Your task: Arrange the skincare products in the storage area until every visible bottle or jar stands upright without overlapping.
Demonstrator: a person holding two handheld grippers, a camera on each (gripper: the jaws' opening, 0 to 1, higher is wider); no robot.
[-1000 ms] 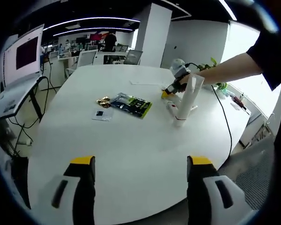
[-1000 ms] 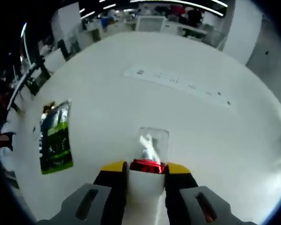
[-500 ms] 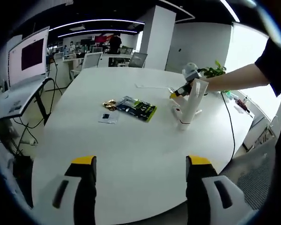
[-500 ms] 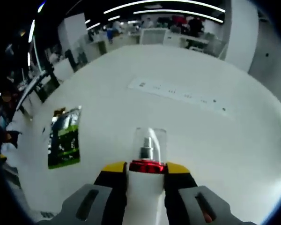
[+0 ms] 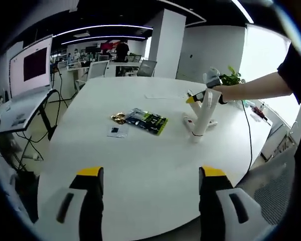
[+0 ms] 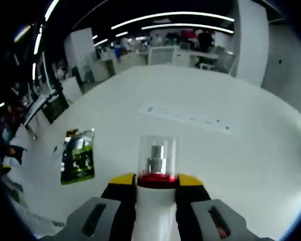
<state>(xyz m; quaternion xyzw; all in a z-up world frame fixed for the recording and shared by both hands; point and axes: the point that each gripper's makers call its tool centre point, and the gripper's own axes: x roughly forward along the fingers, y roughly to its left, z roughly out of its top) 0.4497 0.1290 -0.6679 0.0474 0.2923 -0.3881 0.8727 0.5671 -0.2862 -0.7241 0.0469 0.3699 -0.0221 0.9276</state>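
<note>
1. Your right gripper (image 6: 157, 187) pinches the white spray bottle (image 6: 156, 201) below its clear cap, base on the white table (image 5: 140, 150), slightly tilted.
2. Your left gripper (image 5: 149, 173) is spread, holding nothing, near the table's near edge.
3. A green packet (image 5: 149, 120) lies left of the bottle.

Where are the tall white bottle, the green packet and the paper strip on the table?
White bottle (image 6: 157, 211): right gripper view, on its white body below the red ring.
Green packet (image 5: 149, 120): left gripper view, on its middle.
Paper strip (image 6: 185, 116): right gripper view, on its middle.
</note>
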